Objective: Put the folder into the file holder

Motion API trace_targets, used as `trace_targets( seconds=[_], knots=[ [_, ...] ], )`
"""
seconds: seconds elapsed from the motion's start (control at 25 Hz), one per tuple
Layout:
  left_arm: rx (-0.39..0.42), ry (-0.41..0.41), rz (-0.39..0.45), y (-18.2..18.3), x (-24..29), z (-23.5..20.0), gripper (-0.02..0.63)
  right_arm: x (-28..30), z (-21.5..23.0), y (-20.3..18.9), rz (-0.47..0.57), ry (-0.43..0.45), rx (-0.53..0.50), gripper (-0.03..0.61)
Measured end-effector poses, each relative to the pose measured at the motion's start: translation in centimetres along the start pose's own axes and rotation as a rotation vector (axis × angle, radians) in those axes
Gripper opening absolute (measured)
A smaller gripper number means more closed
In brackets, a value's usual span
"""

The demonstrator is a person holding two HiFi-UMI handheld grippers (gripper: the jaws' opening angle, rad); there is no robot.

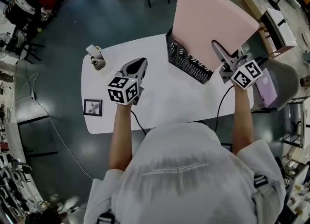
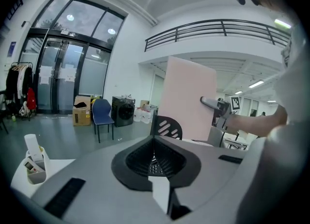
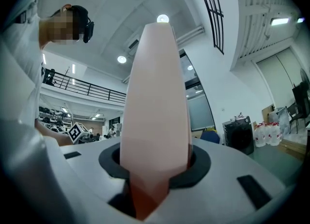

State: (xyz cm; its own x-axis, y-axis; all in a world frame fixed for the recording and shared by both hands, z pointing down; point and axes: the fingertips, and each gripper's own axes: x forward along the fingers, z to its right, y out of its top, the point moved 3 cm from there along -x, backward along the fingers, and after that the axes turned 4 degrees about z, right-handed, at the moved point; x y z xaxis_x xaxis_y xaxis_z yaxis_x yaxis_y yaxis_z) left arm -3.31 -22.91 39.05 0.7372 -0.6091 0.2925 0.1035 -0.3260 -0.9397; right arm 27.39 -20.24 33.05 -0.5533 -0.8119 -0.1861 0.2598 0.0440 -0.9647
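the right gripper (image 1: pixel 217 49) is clamping the pink folder (image 1: pixel 213 19) by its edge and holding it upright over the black mesh file holder (image 1: pixel 186 60). the folder's lower edge is dipping behind the holder's wall, and i cannot tell whether it is seated inside. left of the file holder, the left gripper (image 1: pixel 138 66) is hovering over the white table (image 1: pixel 164 102), jaws closed on nothing. further left of the holder, a small cup (image 1: pixel 97 58) is holding a few white bits.
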Motion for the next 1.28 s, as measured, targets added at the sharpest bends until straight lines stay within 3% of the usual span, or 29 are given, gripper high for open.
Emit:
trace_targets(
  seconds=[0.76, 1.28],
  knots=[
    [-0.03, 0.023, -0.089, -3.0, 1.2, 1.9, 0.017, -0.3, 1.4, -5.7, -0.097, 0.007, 0.028, 0.179],
    [-0.089, 0.073, -0.138, -6.1, 1.1, 2.3, 0.017, -0.7, 1.5, -7.2, -0.05, 0.031, 0.02, 0.179]
  ],
)
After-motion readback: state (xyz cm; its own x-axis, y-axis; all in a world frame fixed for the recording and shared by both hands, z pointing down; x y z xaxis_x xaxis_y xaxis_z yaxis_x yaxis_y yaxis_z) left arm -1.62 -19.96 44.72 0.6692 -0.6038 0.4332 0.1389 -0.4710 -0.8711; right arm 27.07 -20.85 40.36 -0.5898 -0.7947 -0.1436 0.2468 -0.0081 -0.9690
